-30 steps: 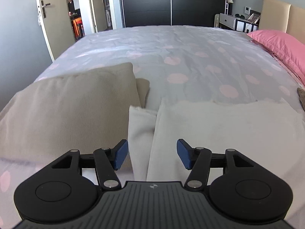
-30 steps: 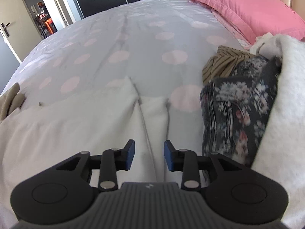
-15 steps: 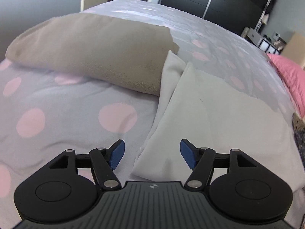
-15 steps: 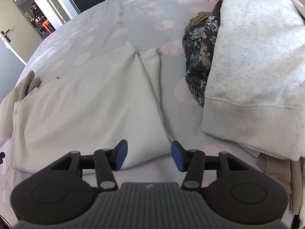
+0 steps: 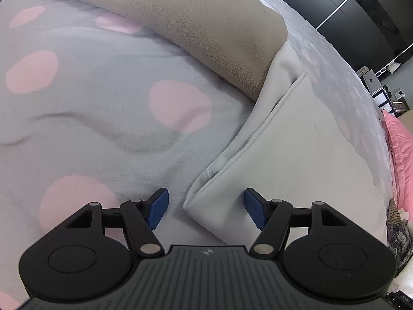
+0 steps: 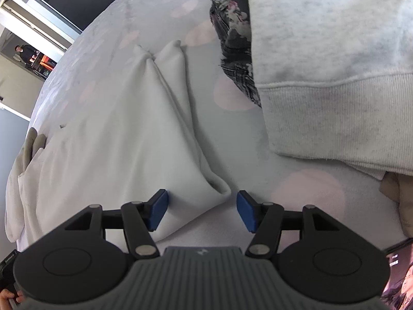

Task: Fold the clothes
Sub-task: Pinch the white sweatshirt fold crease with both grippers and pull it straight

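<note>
A white garment [image 5: 296, 149] lies flat on the polka-dot bed [image 5: 90, 118], just beside a folded beige fleece [image 5: 206, 18]. The left gripper [image 5: 206, 208] stands spread wide around one near corner, pads clear. The right gripper [image 6: 201, 210] is opening over the opposite corner [image 6: 219, 188], pads clear. A grey sweatshirt [image 6: 335, 51] lies near.

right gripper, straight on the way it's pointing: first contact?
Most likely the near corner of the white garment, which sits between the opening fingers of the right gripper, pads not yet touching. Depth is hard to judge.
</note>
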